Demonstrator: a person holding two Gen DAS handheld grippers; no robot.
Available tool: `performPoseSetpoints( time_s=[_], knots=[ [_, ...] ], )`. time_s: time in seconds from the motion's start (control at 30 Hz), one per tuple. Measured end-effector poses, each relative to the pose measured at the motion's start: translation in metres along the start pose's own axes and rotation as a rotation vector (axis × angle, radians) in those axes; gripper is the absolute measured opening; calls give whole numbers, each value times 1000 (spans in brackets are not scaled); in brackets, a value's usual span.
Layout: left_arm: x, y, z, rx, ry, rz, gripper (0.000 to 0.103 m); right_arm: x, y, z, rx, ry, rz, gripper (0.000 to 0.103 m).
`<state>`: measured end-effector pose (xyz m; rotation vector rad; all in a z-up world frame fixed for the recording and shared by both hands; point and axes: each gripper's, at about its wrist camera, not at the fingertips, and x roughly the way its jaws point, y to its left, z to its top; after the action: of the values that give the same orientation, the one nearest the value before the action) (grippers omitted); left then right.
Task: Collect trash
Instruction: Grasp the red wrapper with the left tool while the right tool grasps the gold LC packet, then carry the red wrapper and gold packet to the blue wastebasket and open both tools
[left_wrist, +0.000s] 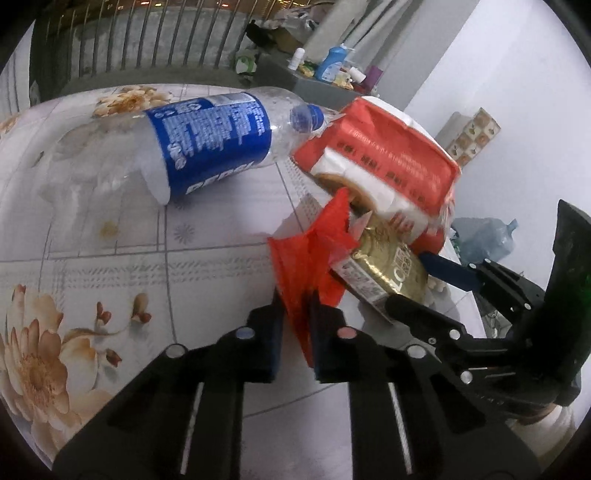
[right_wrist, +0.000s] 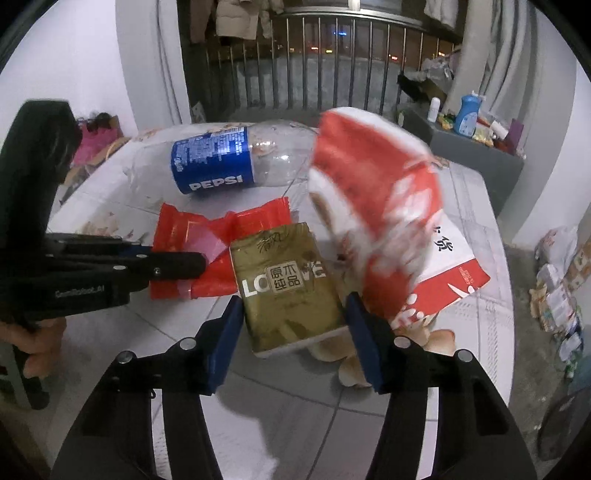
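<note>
On the flowered table (left_wrist: 110, 266) lies a red plastic wrapper (left_wrist: 306, 266), and my left gripper (left_wrist: 297, 306) is shut on its near edge. The right wrist view shows the same grip, the left gripper (right_wrist: 199, 264) pinching the red wrapper (right_wrist: 177, 236). A gold tissue pack (right_wrist: 291, 288) sits between the blue pads of my right gripper (right_wrist: 293, 317), which press on both its sides. A crumpled red and white bag (right_wrist: 373, 192), blurred, stands just behind the pack. An empty Pepsi bottle (right_wrist: 214, 162) lies on its side further back.
The table's right edge (right_wrist: 495, 280) is near the bag. A grey shelf (right_wrist: 476, 147) with bottles and a metal railing (right_wrist: 295, 66) stand behind. A person's hand (right_wrist: 33, 343) holds the left gripper's handle. A water jug (left_wrist: 484, 236) sits on the floor.
</note>
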<state>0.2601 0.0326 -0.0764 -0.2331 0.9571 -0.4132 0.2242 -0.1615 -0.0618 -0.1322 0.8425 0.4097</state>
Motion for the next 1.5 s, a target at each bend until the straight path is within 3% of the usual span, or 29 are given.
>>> performPoseSetpoints(
  time_s=[0.2,0.53,0.67,0.77,0.87,1.0,1.13,1.33,1.5],
  knots=[
    [-24,8,-20,1,9,-4,6,-11,9,-12,26,28,47,55],
    [-89,26,-100,7,80,-2,6,-58,39,-57,113,112,118,55],
    [-102,28,-118,-7,58,0,7,-68,42,-69,151,114,136,55],
    [-105,29,-120,-15,39,6,16,-68,42,-68,157,101,130,58],
    [-102,26,-113,-13,22,22,25,-69,43,-63,156,65,127,72],
    [-102,28,-108,-34,3,39,26,-63,46,-57,138,56,131,74],
    [-101,29,-106,-37,-15,54,26,-56,49,-56,140,79,151,74],
    [-101,29,-106,-24,-21,77,15,-53,54,-64,130,97,142,73],
    [-105,27,-107,-8,-34,84,11,-52,59,-69,95,108,91,57]
  ],
)
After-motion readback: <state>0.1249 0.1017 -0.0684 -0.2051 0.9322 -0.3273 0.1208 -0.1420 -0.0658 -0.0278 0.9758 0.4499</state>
